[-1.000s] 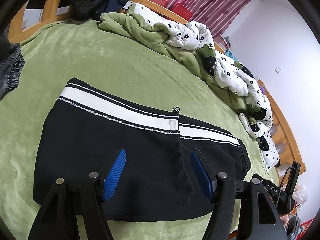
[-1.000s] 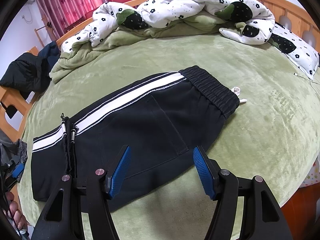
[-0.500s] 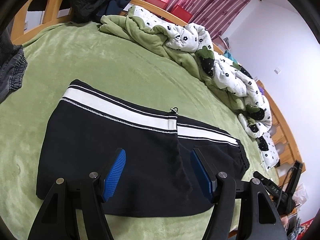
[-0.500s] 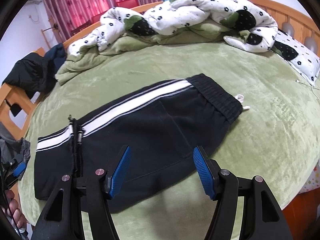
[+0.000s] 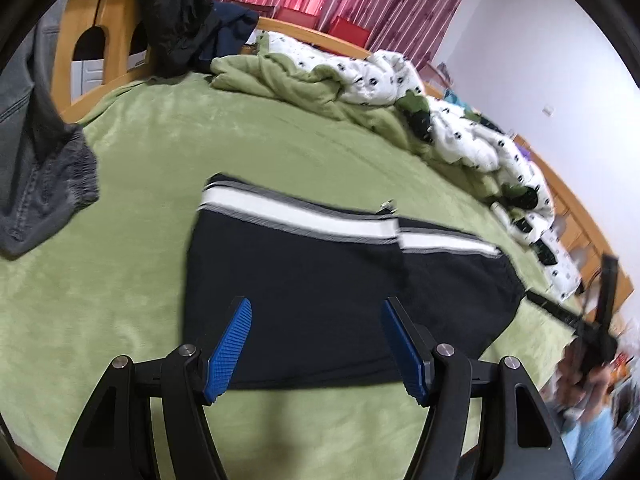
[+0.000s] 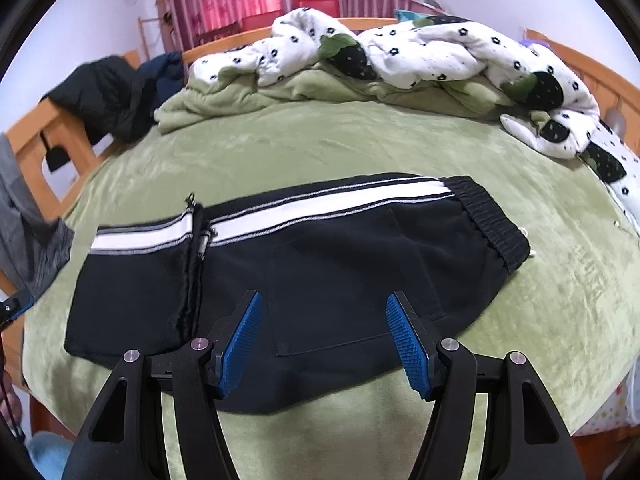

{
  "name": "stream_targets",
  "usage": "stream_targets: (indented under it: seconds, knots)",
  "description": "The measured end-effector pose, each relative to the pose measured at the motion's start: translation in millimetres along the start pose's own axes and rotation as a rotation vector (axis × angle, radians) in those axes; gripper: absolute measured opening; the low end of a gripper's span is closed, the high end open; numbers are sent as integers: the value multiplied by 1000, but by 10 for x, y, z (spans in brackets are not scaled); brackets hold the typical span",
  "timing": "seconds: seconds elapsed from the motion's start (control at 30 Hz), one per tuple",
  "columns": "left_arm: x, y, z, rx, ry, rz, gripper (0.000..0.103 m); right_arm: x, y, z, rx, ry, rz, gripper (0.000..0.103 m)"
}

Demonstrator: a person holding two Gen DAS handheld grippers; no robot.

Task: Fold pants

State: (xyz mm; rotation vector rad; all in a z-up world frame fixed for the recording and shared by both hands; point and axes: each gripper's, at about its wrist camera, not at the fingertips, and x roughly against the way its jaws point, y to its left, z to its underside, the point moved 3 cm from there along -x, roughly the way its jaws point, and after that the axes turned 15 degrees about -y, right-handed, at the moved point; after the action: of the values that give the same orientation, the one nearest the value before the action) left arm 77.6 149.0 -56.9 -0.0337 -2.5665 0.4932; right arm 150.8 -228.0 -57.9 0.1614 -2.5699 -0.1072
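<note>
The black pants [image 5: 332, 280] with a white side stripe lie folded flat on the green bed cover [image 5: 224, 140]. In the right wrist view the pants [image 6: 320, 264] show the elastic waistband [image 6: 488, 220] at the right and the folded leg end at the left. My left gripper [image 5: 316, 344] is open and empty, held above the near edge of the pants. My right gripper [image 6: 324, 340] is open and empty, also above the near edge. The right gripper shows blurred at the right edge of the left wrist view [image 5: 600, 320].
A white flowered and green duvet [image 6: 400, 60] is bunched along the far side of the bed. Grey jeans [image 5: 36, 152] hang at the left edge. Dark jackets [image 5: 180, 12] drape over the wooden bed frame [image 5: 88, 52]. Red curtains hang behind.
Both grippers have pulled back and up from the pants, which now look smaller and farther away. The left view has swung, showing more of the grey jeans. Both grippers stay open.
</note>
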Motion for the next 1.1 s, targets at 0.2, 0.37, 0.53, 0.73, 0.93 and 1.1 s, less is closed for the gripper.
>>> stream_targets:
  seconds: [0.2, 0.37, 0.53, 0.73, 0.93, 1.1]
  knots:
    - [-162, 644, 396, 245, 71, 25, 63, -24, 17, 33, 20, 5, -24, 64]
    - [-315, 955, 707, 451, 51, 113, 63, -41, -123, 80, 25, 23, -17, 64]
    - [-414, 1000, 836, 526, -7, 132, 63, -36, -372, 148, 1, 44, -1, 64]
    - [-226, 1068, 849, 539, -54, 72, 61, 67, -834, 236, -45, 44, 22, 64]
    - [-224, 1016, 963, 402, -48, -46, 64, 178, -1344, 325, -162, 37, 20, 64]
    - [-369, 925, 868, 467, -51, -37, 50, 335, -1634, 372, -249, 4, 0, 64]
